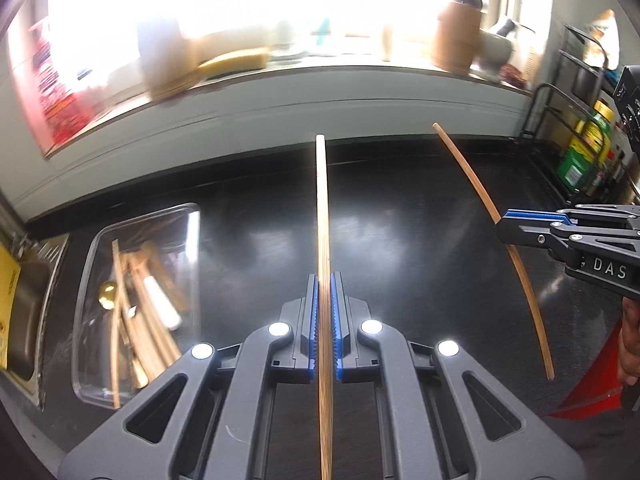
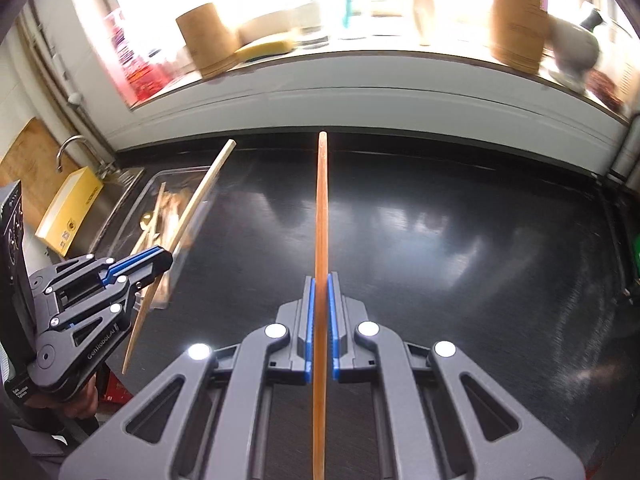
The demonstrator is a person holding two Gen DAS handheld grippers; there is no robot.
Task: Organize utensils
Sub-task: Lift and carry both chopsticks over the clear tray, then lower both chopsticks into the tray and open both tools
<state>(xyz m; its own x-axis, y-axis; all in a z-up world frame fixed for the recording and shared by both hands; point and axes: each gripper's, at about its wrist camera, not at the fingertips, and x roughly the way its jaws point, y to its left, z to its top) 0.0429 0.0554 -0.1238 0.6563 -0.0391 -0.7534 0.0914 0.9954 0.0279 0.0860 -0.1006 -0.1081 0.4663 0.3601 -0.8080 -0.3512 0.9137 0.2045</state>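
Each gripper holds one wooden chopstick above a black countertop [image 1: 400, 240]. My left gripper [image 1: 325, 280] is shut on a pale chopstick [image 1: 322, 208] that runs straight ahead between its blue pads. My right gripper [image 2: 321, 280] is shut on a darker orange-brown chopstick [image 2: 321, 208]. In the left wrist view the right gripper [image 1: 505, 224] enters from the right with its chopstick [image 1: 520, 264] slanting. In the right wrist view the left gripper [image 2: 164, 258] shows at the left with its chopstick [image 2: 200, 196]. A clear plastic tray [image 1: 86, 280] at the left holds several wooden utensils and a gold spoon [image 1: 107, 294].
A steel sink [image 2: 116, 192] with a tap and a yellow box [image 2: 70, 210] lies left of the tray. A sill at the back carries wooden canisters [image 2: 518, 20], a sponge and jars. A black wire rack [image 1: 580, 128] with bottles stands at the right. A hand [image 1: 630, 344] grips the right handle.
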